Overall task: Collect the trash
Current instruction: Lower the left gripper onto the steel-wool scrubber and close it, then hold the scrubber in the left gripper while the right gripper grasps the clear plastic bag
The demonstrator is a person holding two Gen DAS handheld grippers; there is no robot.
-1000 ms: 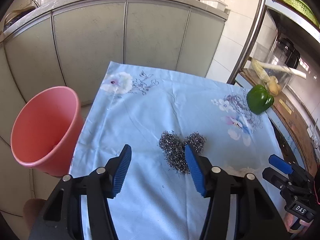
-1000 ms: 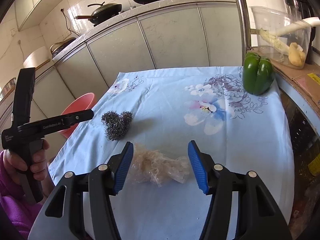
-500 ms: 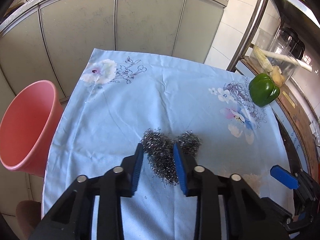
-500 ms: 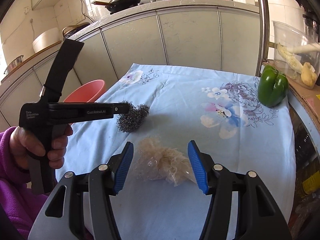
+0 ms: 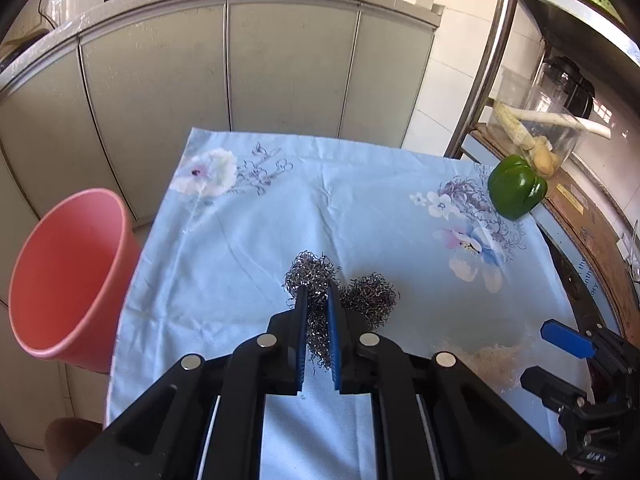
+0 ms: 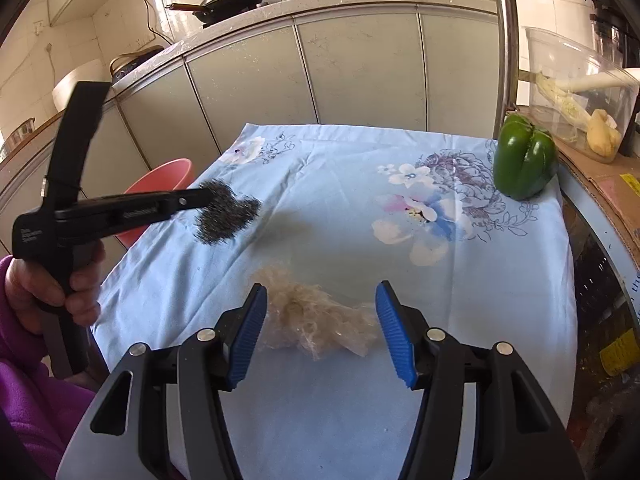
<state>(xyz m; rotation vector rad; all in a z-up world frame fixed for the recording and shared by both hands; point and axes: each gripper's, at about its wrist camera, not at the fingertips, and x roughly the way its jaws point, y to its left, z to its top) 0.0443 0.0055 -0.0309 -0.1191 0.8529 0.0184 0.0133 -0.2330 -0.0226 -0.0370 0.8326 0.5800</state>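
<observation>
A dark wad of steel wool (image 5: pixel 310 274) sits at the left middle of the blue flowered tablecloth (image 5: pixel 320 200). My left gripper (image 5: pixel 317 298) is shut on it, and tufts bulge out past both pads. In the right wrist view the left gripper (image 6: pixel 200 196) comes in from the left with the steel wool (image 6: pixel 228 216) at its tip. A pale crumpled wad of plastic and fibres (image 6: pixel 316 320) lies near the front edge. My right gripper (image 6: pixel 320 300) is open, with one pad on each side of the wad and neither touching it.
A pink bucket (image 5: pixel 68 272) stands on the floor off the table's left edge. A green pepper (image 6: pixel 524 162) sits at the far right corner, beside a shelf holding a clear container of vegetables (image 6: pixel 576 92). Grey cabinets run behind. A hand in a purple sleeve (image 6: pixel 24 288) holds the left gripper.
The left gripper's jaws went from wide open beside the steel wool to shut on it. The right gripper stayed open over the pale wad.
</observation>
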